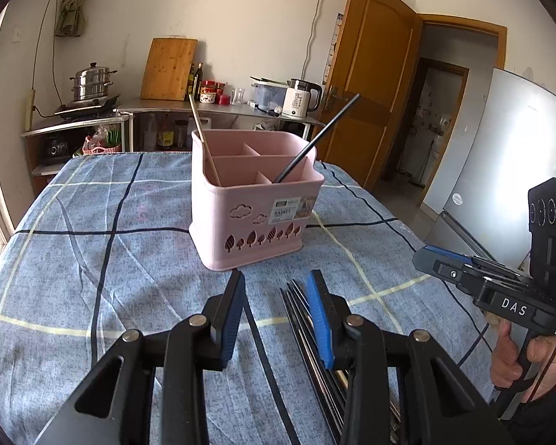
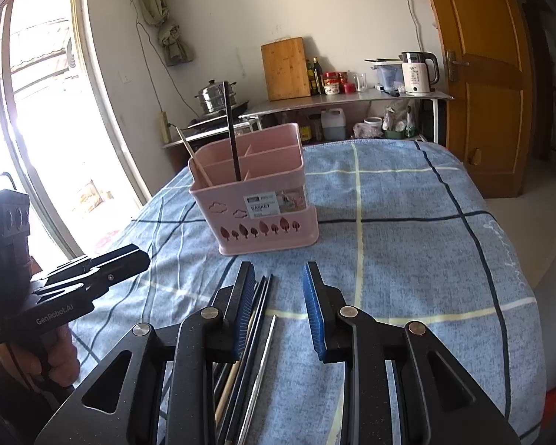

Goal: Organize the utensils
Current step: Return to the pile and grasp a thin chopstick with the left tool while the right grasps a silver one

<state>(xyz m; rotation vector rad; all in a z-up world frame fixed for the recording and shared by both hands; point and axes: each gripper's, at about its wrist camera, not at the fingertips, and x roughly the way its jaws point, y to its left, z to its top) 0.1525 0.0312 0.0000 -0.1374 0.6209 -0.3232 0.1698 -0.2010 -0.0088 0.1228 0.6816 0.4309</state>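
- Both grippers empty over the chopstick bundle point(image 2: 255, 337): left gripper point(image 1: 276, 278) and right gripper point(image 2: 278, 270) with jaws apart, the sticks just below.
- Pink basket point(image 1: 248, 215), ahead of both, holds two sticks; the next pick likely needs one stick singled out.
- Readable: "BASKET", "DAS", "GenRobot.AI".

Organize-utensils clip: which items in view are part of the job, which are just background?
Job:
- pink basket
- wooden chopstick and black chopstick, already in the basket
- loose chopsticks on the cloth
- left gripper, right gripper, both open

Background:
- kettle
- cutting board
- steamer pot
- fridge
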